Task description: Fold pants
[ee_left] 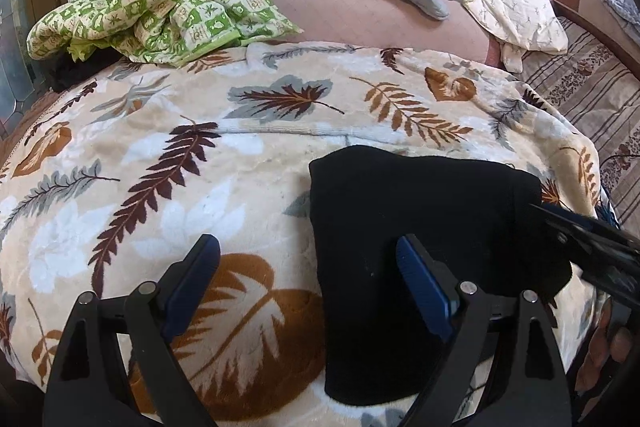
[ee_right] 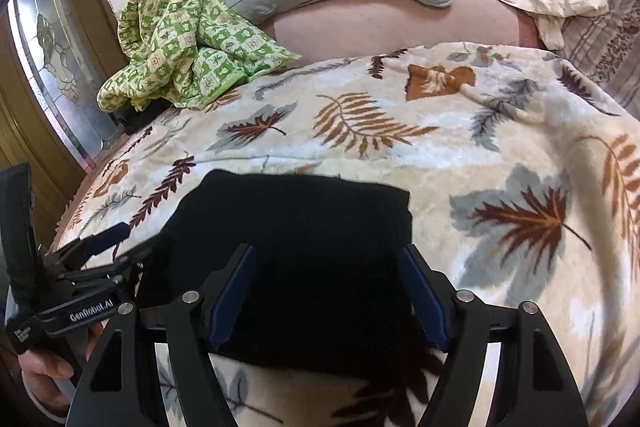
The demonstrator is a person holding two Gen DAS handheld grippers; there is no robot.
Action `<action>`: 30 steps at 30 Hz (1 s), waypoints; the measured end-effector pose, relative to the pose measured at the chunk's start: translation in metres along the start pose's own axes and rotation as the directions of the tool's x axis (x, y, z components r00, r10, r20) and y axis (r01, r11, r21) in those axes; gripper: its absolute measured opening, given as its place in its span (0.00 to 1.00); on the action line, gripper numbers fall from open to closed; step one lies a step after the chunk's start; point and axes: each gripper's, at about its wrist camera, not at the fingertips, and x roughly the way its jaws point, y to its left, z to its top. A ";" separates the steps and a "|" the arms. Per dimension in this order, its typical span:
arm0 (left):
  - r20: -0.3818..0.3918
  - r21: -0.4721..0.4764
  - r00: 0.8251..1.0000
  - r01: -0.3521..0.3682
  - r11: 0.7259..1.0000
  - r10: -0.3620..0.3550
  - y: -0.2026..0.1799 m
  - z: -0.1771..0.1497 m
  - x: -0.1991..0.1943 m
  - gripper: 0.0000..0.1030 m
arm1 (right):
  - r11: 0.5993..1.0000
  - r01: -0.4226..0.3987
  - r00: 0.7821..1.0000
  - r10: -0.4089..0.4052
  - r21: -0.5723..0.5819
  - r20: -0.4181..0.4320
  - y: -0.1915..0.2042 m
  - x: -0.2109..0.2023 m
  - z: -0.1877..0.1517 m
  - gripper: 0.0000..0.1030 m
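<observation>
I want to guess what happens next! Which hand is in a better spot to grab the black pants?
Probably the right. The right gripper hangs open with both fingers over the folded black pants. The left gripper only has one finger over them; its other finger is above the leaf blanket.

Your black pants (ee_right: 296,267) run beneath the right gripper (ee_right: 328,291), so their near edge is partly hidden from you. In the left wrist view, the right gripper (ee_left: 592,247) is cut off by the edge.

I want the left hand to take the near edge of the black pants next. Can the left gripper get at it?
Probably yes. The left gripper stands open just above the black pants, one finger already over the cloth, nothing between.
</observation>
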 end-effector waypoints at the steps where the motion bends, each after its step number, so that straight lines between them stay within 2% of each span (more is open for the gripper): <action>1: -0.003 0.001 1.000 0.003 1.000 -0.003 -0.001 0.000 0.001 0.88 | 1.000 -0.012 1.000 0.012 0.011 -0.011 -0.002 0.006 0.002 0.28; 3: -0.012 0.014 1.000 0.020 1.000 -0.020 -0.007 0.001 0.005 0.88 | 0.997 -0.048 0.997 0.051 0.052 -0.055 -0.009 0.020 0.005 0.00; 5: -0.028 0.031 0.999 0.043 0.999 -0.042 -0.015 0.002 0.010 0.88 | 0.996 -0.058 0.997 0.062 0.065 -0.054 -0.015 0.024 0.006 0.00; 9: -0.037 0.056 0.998 0.058 0.997 -0.056 -0.027 0.002 0.019 0.88 | 0.997 -0.020 0.999 0.022 0.071 -0.031 -0.023 0.019 0.010 0.00; 11: -0.044 0.055 0.996 0.074 0.996 -0.071 -0.031 0.001 0.022 0.88 | 0.996 -0.014 0.999 0.016 0.088 -0.030 -0.026 0.019 0.012 0.06; 12: -0.047 0.054 0.996 0.080 0.995 -0.078 -0.032 0.000 0.023 0.88 | 0.996 0.003 0.999 0.001 0.089 -0.042 -0.026 0.019 0.013 0.25; 13: -0.049 0.053 0.995 0.084 0.995 -0.082 -0.033 -0.001 0.024 0.88 | 0.995 0.020 0.999 -0.015 0.095 -0.050 -0.028 0.021 0.014 0.55; 14: -0.052 0.051 0.995 0.089 0.995 -0.086 -0.035 -0.002 0.026 0.88 | 0.994 0.030 0.999 -0.026 0.105 -0.039 -0.030 0.020 0.015 0.62; 15: -0.053 0.050 0.995 0.091 0.995 -0.088 -0.036 -0.003 0.026 0.89 | 0.994 0.026 0.999 -0.024 0.107 -0.024 -0.031 0.019 0.014 0.62; 17: -0.058 0.051 0.994 0.091 0.995 -0.088 -0.038 -0.003 0.028 0.89 | 0.996 -0.003 1.000 0.006 0.093 -0.029 -0.031 0.025 0.016 0.40; 18: -0.061 0.052 0.994 0.091 0.995 -0.088 -0.039 -0.003 0.029 0.89 | 0.996 -0.011 0.999 0.015 0.087 -0.043 -0.031 0.029 0.017 0.20; 19: -0.062 0.051 0.994 0.091 0.995 -0.088 -0.040 -0.003 0.029 0.89 | 0.997 0.000 0.999 0.004 0.079 -0.046 -0.030 0.032 0.019 0.09; 20: -0.065 0.046 0.994 0.092 0.995 -0.089 -0.041 -0.002 0.031 0.89 | 0.997 0.006 0.999 -0.003 0.073 -0.037 -0.031 0.033 0.021 0.04; 24: -0.078 0.021 0.992 0.096 0.995 -0.094 -0.044 -0.001 0.038 0.93 | 0.996 -0.002 0.999 0.005 0.087 -0.034 -0.039 0.038 0.030 0.02; 28: -0.085 -0.039 0.988 0.127 0.991 -0.129 -0.043 -0.007 0.044 0.94 | 0.997 0.076 0.995 -0.076 0.006 -0.070 -0.031 0.055 0.025 0.02; 30: -0.077 -0.037 0.988 0.134 0.990 -0.137 -0.042 -0.009 0.042 0.94 | 0.995 0.099 0.993 -0.099 -0.010 -0.070 -0.030 0.056 0.020 0.02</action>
